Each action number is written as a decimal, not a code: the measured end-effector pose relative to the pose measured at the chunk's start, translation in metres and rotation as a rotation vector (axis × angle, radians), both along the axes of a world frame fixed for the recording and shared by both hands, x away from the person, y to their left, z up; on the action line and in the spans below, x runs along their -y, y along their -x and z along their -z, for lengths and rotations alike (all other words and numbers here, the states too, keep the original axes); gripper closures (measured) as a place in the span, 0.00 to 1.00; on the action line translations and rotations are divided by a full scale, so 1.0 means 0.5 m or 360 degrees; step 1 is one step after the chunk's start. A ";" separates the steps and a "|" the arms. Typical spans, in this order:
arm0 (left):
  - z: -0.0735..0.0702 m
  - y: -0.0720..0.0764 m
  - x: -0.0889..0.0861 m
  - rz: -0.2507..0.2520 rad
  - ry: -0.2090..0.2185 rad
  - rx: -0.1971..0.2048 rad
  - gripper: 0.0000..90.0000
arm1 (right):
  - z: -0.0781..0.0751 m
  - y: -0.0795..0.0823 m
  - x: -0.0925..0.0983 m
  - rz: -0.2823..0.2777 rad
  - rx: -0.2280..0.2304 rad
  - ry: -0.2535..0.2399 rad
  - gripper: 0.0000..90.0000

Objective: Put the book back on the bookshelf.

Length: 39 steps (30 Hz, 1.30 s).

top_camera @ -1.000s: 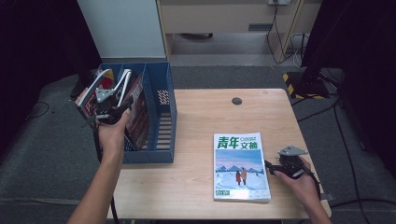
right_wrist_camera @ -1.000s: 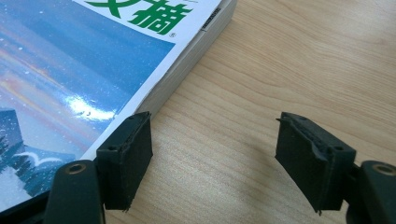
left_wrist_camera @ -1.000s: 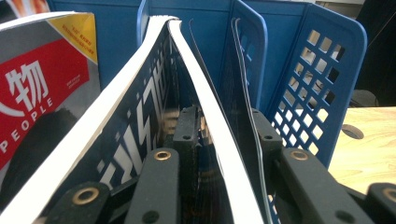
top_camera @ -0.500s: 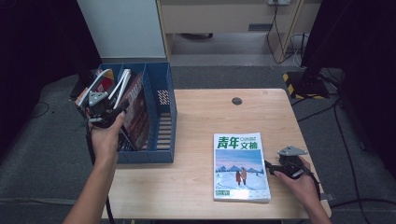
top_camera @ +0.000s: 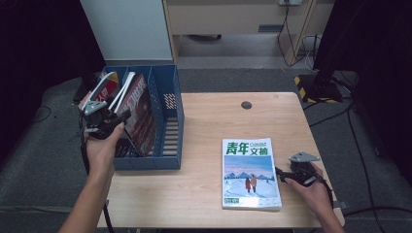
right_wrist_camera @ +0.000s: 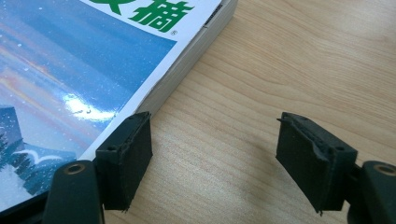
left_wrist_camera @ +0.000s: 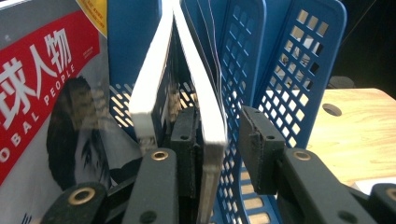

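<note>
A blue file rack [top_camera: 167, 121] stands on the left end of the wooden table [top_camera: 209, 126] and holds several magazines that lean left. My left gripper [top_camera: 114, 116] reaches into it from the left. In the left gripper view its jaws [left_wrist_camera: 219, 140] straddle the white edge of one magazine [left_wrist_camera: 212, 130]. One pad sits against it and the other stands a little apart, by the rack's grid wall [left_wrist_camera: 299, 70]. A red-covered magazine [left_wrist_camera: 42, 93] leans at the left. A snow-scene magazine [top_camera: 250, 172] lies flat at the front right. My right gripper [top_camera: 281, 172] rests open at its right edge, with bare wood between the jaws [right_wrist_camera: 215, 154].
A small round dark grommet [top_camera: 247, 105] sits in the tabletop toward the back. The rack's right compartment [top_camera: 170, 141] has nothing in it. Cables and a black stand foot [top_camera: 320, 87] lie on the floor behind the table's right corner.
My left hand and gripper have shifted a little to the left beside the rack. The right hand, the flat magazine and the rack have stayed where they were.
</note>
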<state>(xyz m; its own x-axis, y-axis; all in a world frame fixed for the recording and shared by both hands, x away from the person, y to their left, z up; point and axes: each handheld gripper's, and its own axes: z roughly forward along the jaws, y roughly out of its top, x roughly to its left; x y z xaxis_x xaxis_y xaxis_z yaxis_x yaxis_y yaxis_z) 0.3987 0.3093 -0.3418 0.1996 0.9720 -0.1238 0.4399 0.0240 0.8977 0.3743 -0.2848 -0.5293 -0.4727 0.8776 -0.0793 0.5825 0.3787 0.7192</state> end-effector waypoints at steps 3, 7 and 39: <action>0.005 0.013 -0.003 0.0016 -0.0003 -0.0001 0.74 | 0.000 0.000 0.001 -0.0008 0.0001 0.0003 0.29; 0.020 0.035 -0.011 0.0036 0.0020 -0.0006 0.73 | 0.000 0.000 0.001 -0.0007 -0.0001 0.0001 0.29; 0.144 0.076 0.160 0.0389 0.0039 -0.0098 0.63 | -0.004 0.000 0.001 0.0026 0.0014 -0.0021 0.24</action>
<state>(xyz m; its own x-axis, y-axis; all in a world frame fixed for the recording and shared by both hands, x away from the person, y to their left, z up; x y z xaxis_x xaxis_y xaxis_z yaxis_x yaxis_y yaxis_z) 0.3608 0.2294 -0.4137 0.4196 0.8924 -0.1662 0.4891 -0.0681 0.8695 0.3742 -0.2852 -0.5273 -0.4575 0.8863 -0.0717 0.5821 0.3595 0.7293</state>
